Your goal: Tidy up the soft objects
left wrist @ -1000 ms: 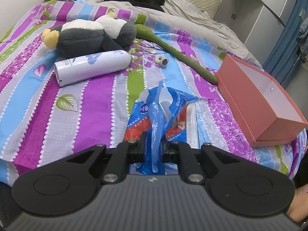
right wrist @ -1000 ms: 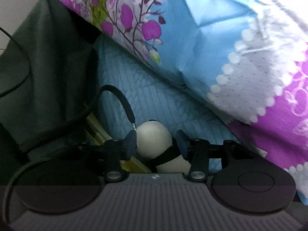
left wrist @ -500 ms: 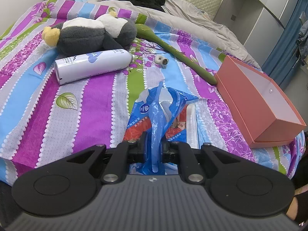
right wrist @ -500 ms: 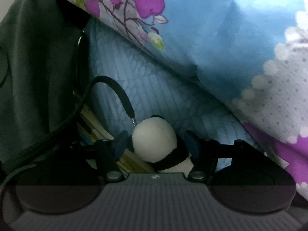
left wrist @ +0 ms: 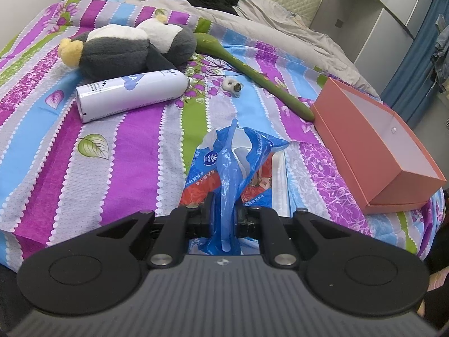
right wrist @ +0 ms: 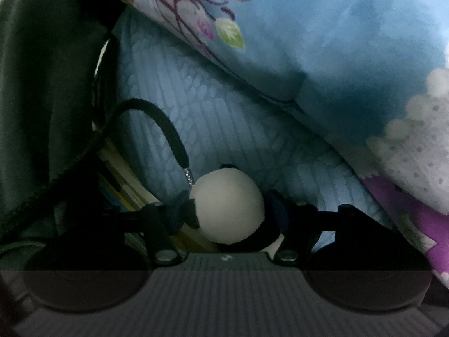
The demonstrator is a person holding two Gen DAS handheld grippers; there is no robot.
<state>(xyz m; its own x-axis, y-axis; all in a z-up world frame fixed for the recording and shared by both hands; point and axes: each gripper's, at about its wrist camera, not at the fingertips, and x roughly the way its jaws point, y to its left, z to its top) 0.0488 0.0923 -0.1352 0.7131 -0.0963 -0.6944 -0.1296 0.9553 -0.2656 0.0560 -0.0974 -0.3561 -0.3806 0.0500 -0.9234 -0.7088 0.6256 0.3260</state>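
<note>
The left gripper (left wrist: 223,219) has its jaws pinched narrow on a blue plastic bag (left wrist: 234,163) lying on the striped bedspread (left wrist: 134,146), with a pink box (left wrist: 376,146) at three o'clock and a plush penguin (left wrist: 126,47) at eleven. The right gripper (right wrist: 228,213) points down beside the bed, jaws closing around a small panda toy (right wrist: 227,210) between them.

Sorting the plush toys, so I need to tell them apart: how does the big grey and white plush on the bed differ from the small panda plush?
The grey and white plush is large and lies free on top of the striped bedspread. The panda plush is small, with a black loop, and sits low beside the bed between the closing jaws of the right gripper. The grey one has yellow parts; the panda is only black and white. Both are soft toys.
</note>
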